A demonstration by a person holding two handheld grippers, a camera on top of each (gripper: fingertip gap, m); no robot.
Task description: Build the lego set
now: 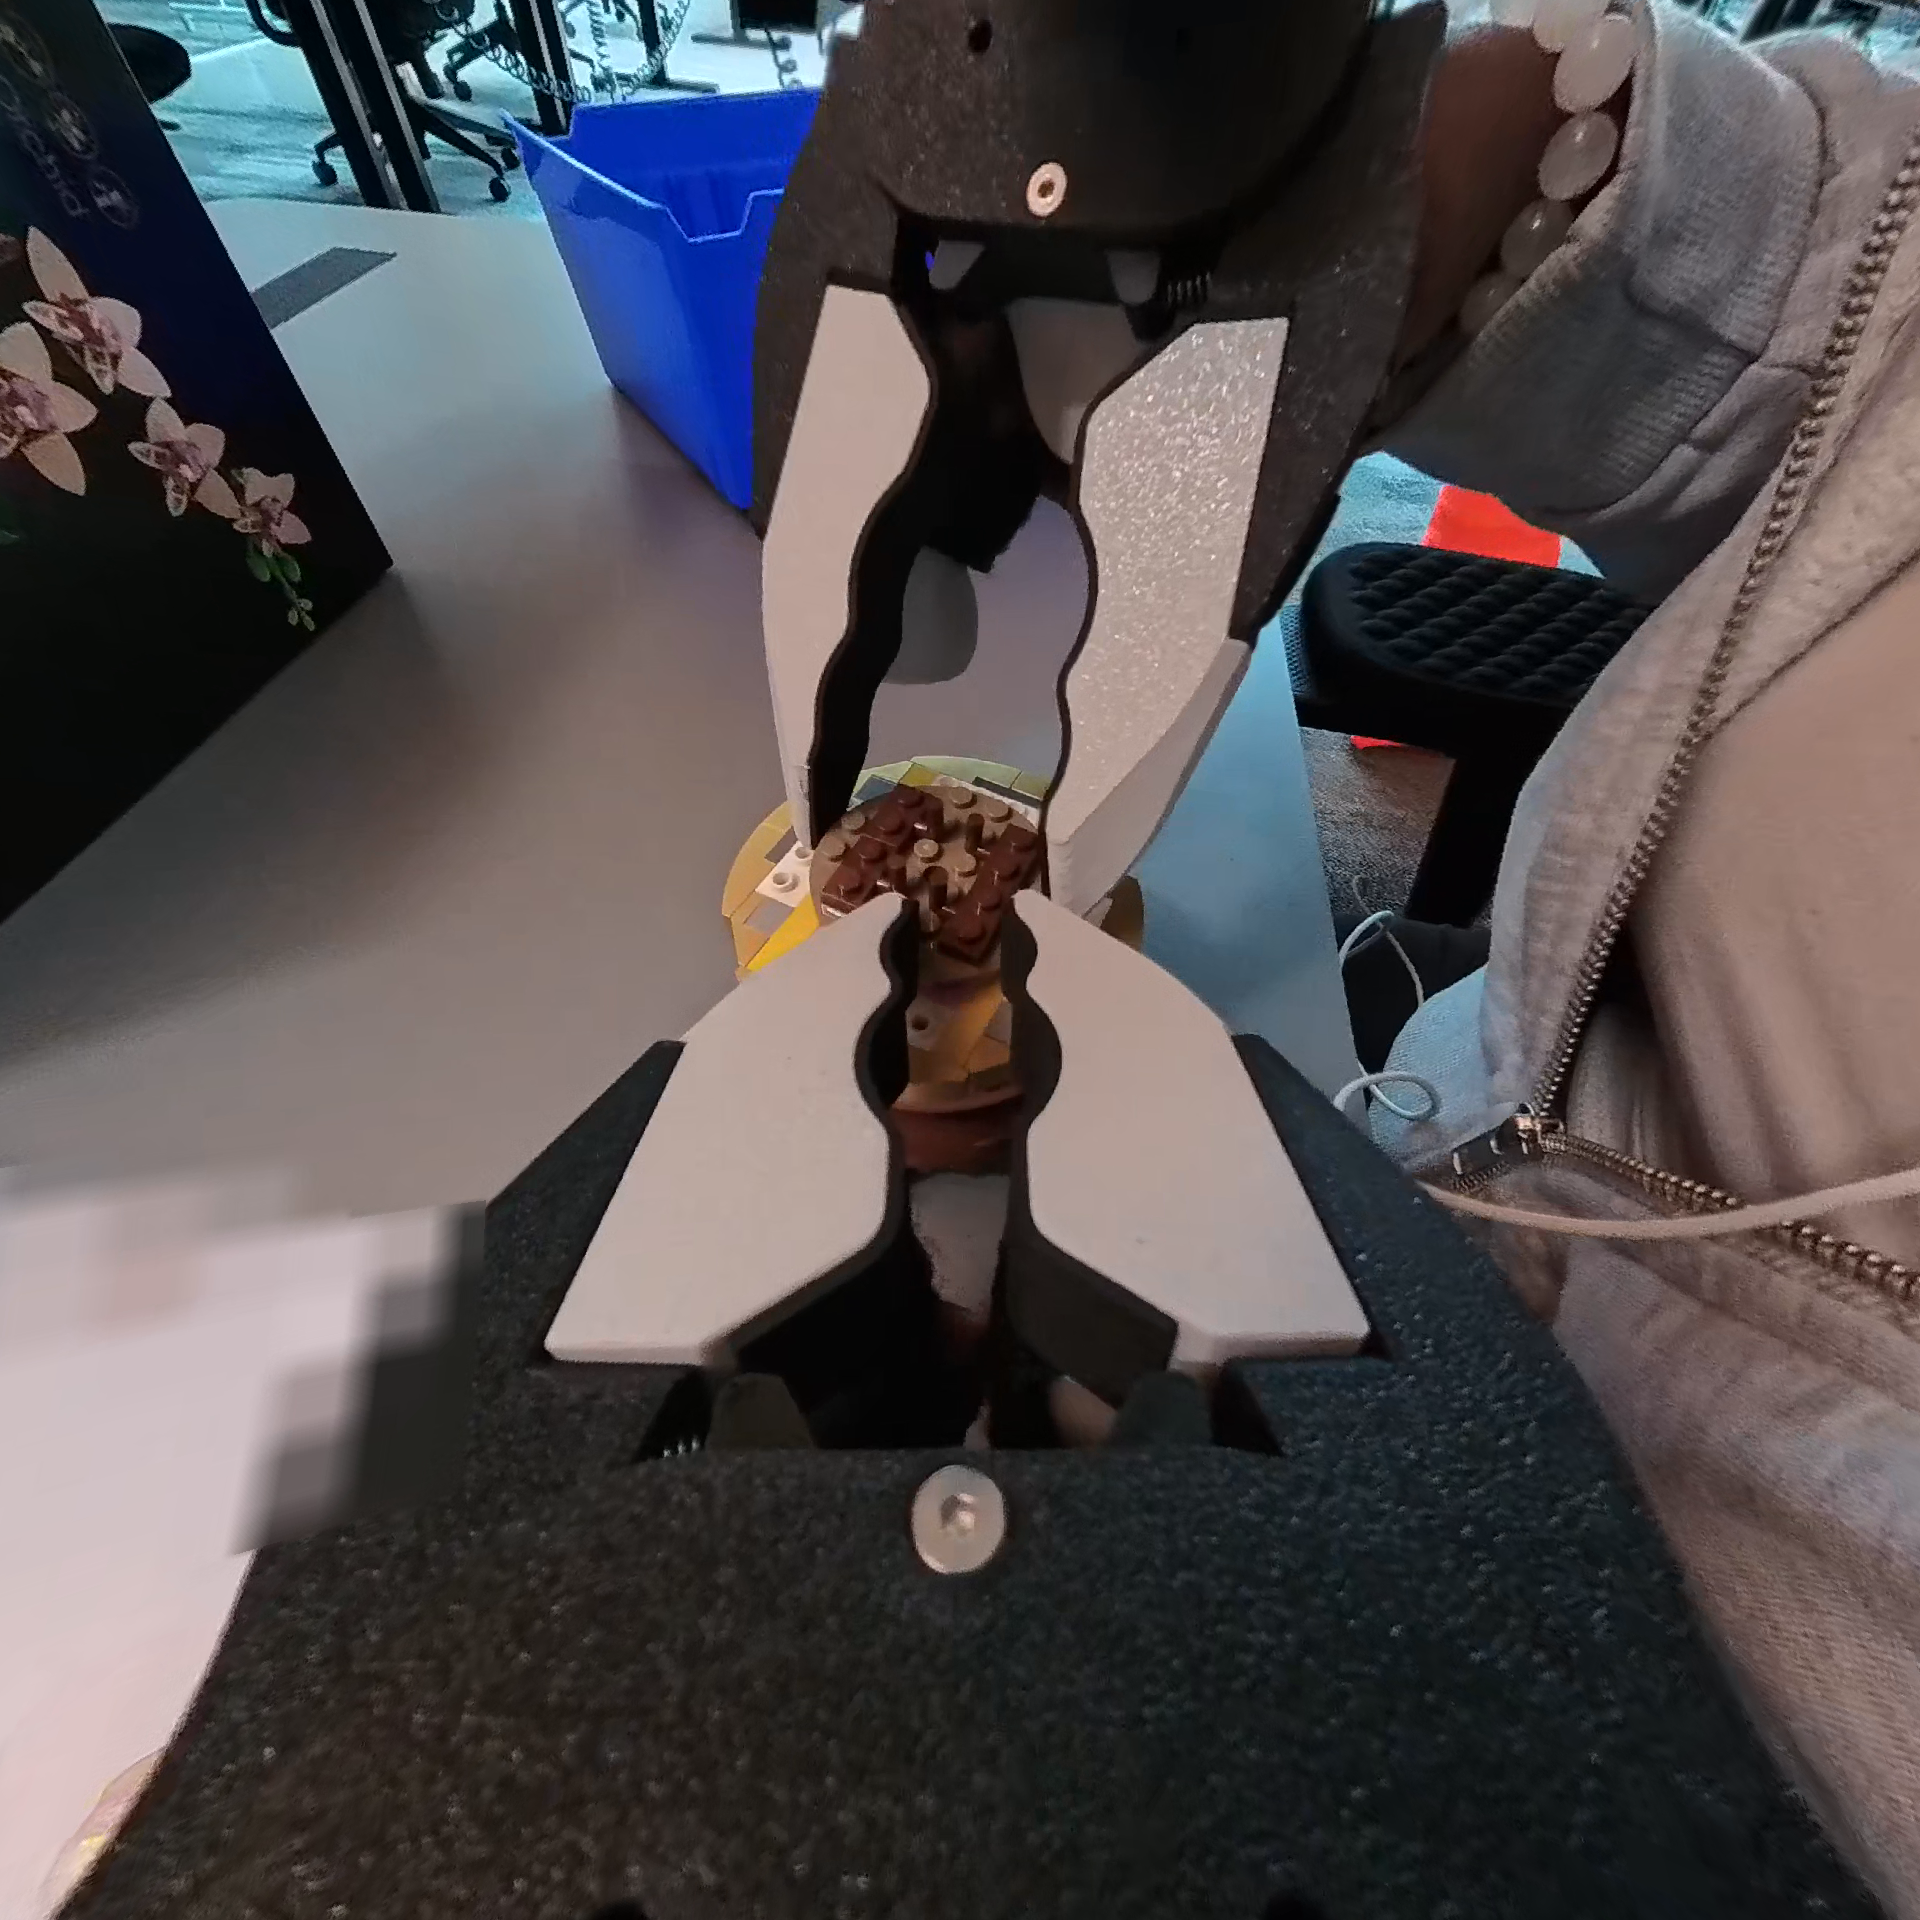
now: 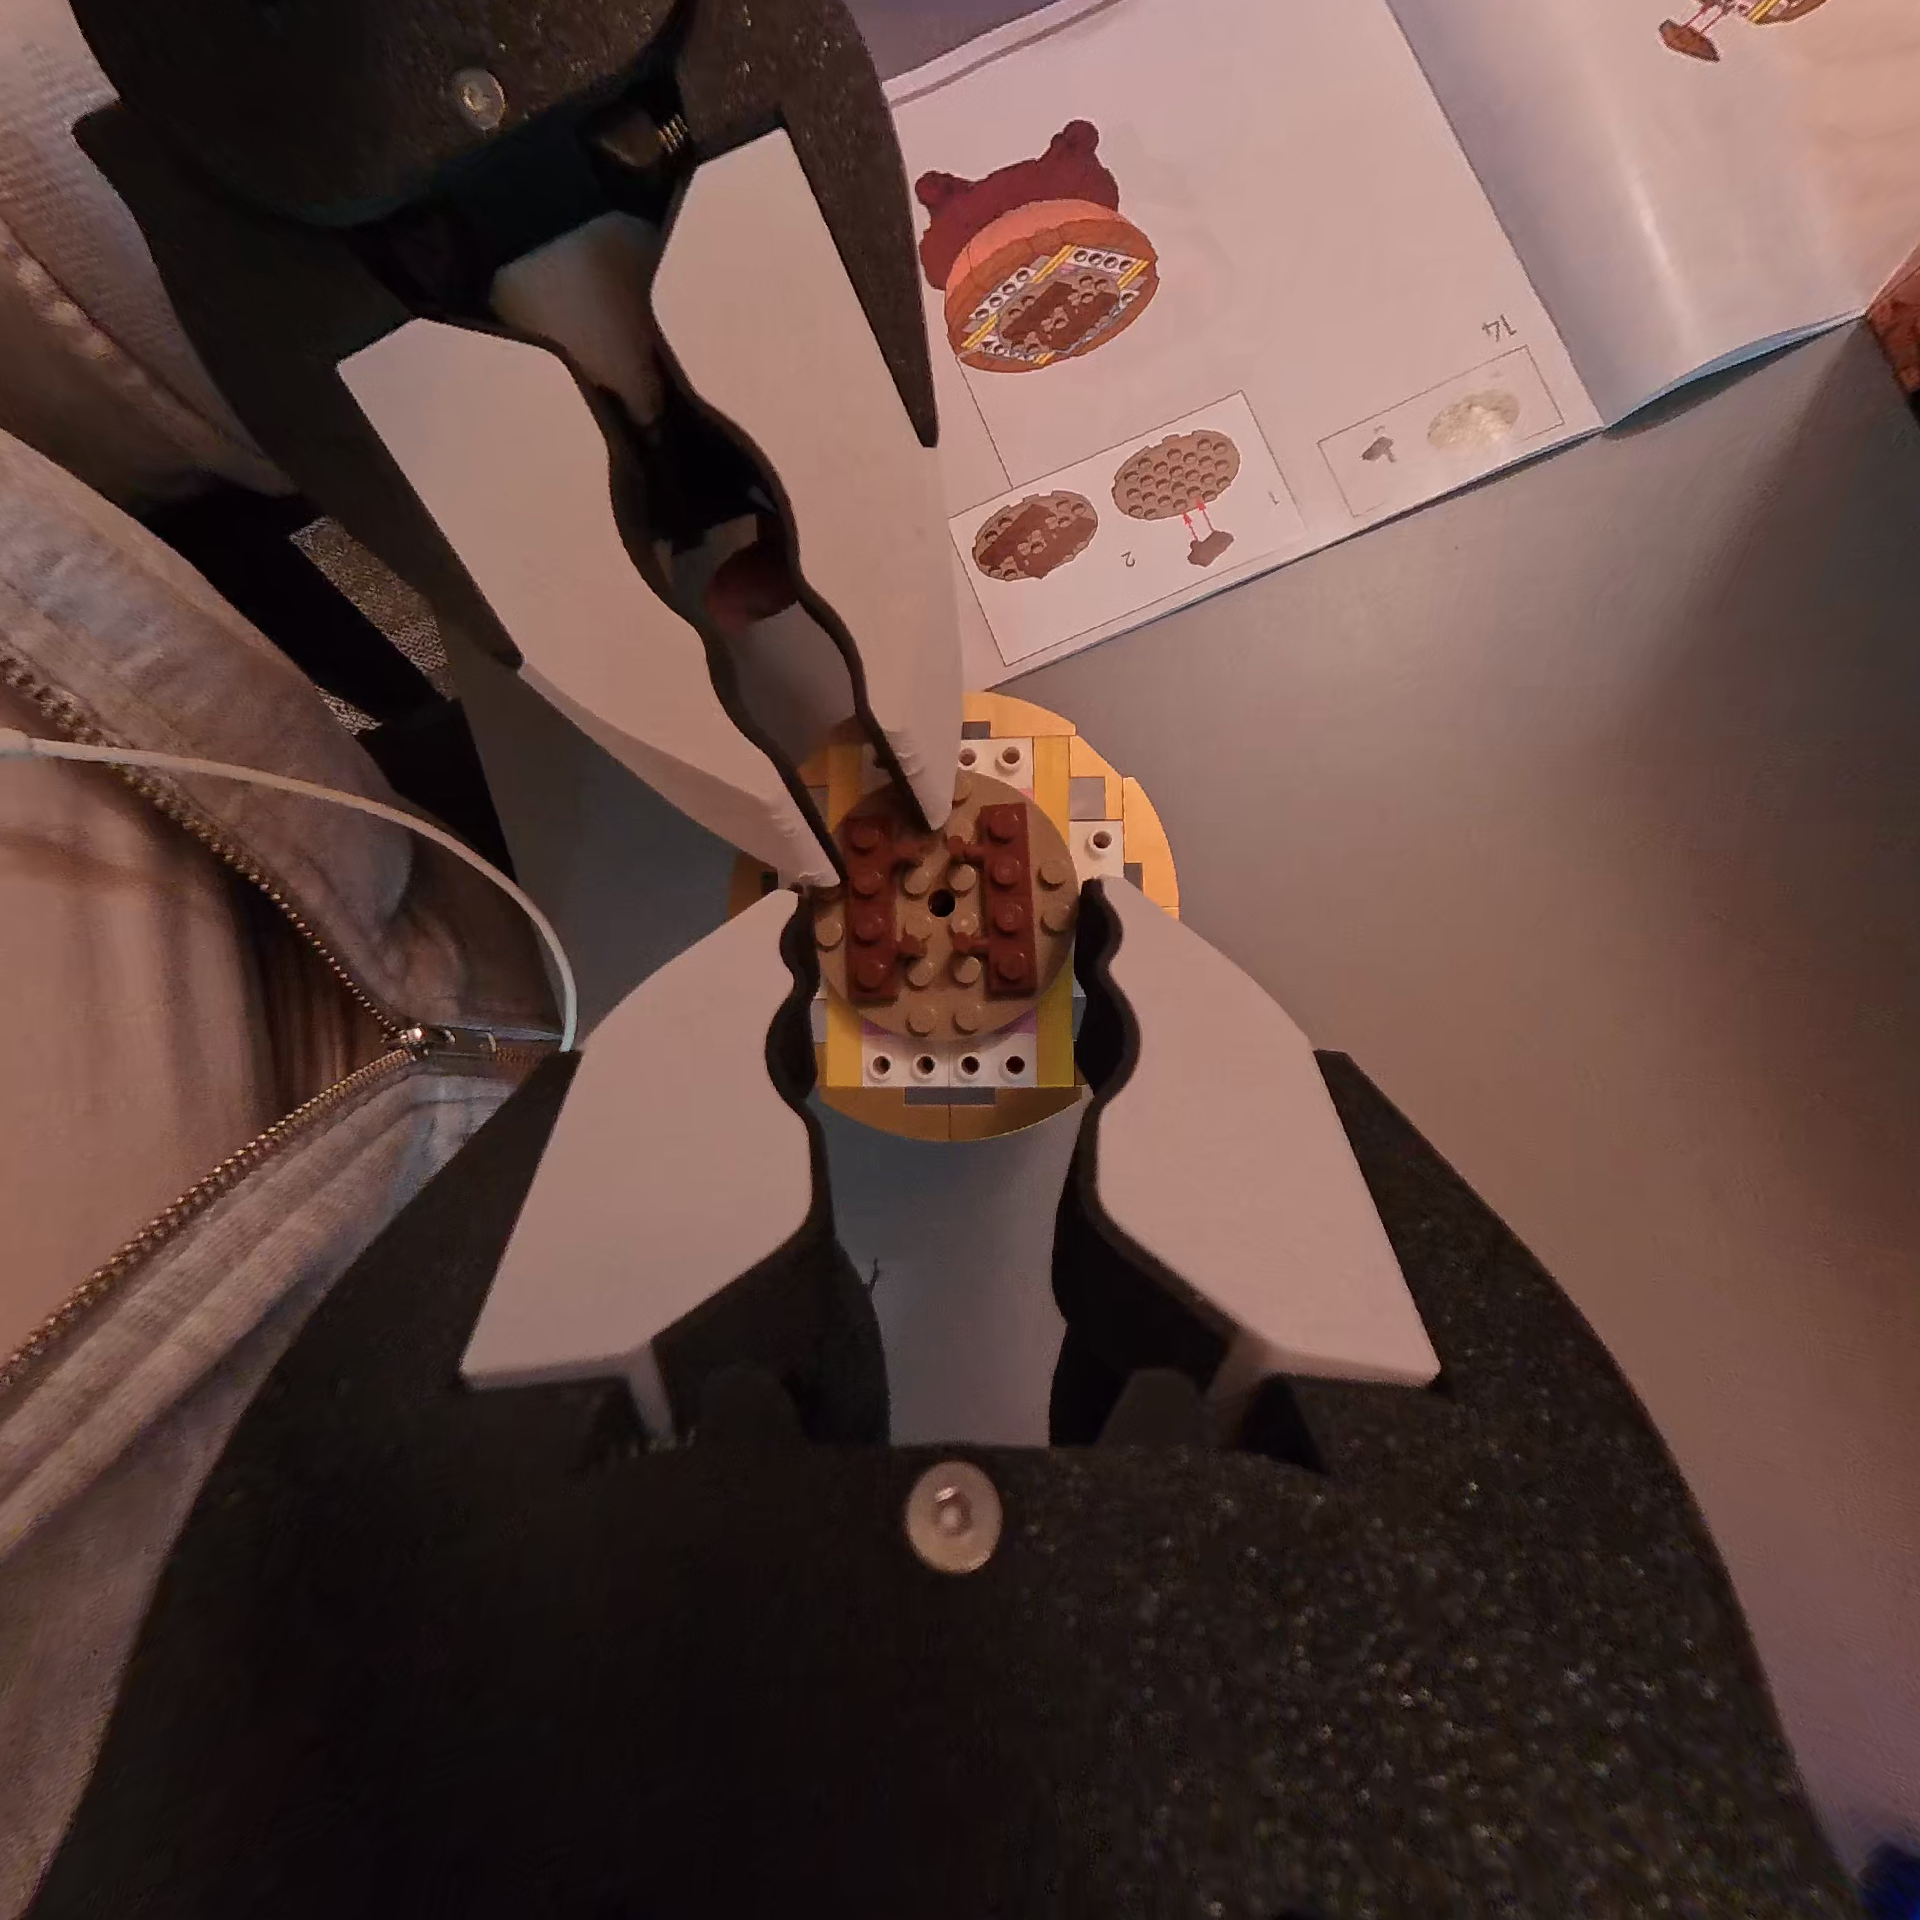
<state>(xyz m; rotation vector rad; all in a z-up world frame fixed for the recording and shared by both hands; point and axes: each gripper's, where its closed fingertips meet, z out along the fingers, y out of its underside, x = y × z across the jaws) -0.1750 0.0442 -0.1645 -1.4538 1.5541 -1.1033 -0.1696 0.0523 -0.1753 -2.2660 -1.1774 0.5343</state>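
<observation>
A round tan studded plate (image 2: 940, 997) with two dark brown pieces (image 2: 1008, 904) on it sits on a yellow and white round lego base (image 2: 945, 1070) on the grey table. My right gripper (image 2: 938, 899) straddles the plate, its fingers pressed against the plate's left and right edges. My left gripper (image 2: 883, 844) comes in from the upper left and pinches the end of the left brown piece (image 2: 868, 925). In the left wrist view, my left gripper (image 1: 961, 912) is closed on that brown piece (image 1: 961, 935). The right gripper (image 1: 940, 852) reaches down from above around the plate (image 1: 883, 842).
An open instruction booklet (image 2: 1195, 364) lies behind the model. A blue bin (image 1: 665, 260) and a dark lego box with flower pictures (image 1: 135, 468) stand at the table's far side. A person's grey zip hoodie (image 1: 1662, 831) and a black chair armrest (image 1: 1475, 623) are at the right. My left and right fingertips are right by each other.
</observation>
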